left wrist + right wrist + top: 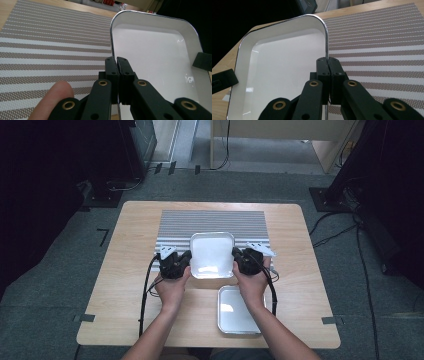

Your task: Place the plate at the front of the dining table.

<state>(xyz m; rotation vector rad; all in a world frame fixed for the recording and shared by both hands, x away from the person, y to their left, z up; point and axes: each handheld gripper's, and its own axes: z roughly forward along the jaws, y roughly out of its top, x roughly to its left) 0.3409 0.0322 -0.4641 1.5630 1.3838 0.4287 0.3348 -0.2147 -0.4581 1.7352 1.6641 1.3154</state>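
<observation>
Both grippers clamp the white tray point(212, 254) by opposite rims: left gripper point(181, 262) on its left rim, right gripper point(239, 258) on its right. Tray sits over the striped mat point(175, 227), near edge; second tray point(235, 312) lies below the mat.

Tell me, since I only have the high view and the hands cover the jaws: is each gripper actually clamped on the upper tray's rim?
Observer: Yes on the left. The left gripper has its jaws shut on the white tray's rim.
Operator: And the right one?
Observer: The same. The right gripper pinches the opposite rim edge, jaws closed tight.
Operator: Anything inside that tray?
Observer: No, its glossy white floor is bare in both gripper views.
Operator: What lies under it?
Observer: The striped placemat, a woven brown and white mesh.
</observation>
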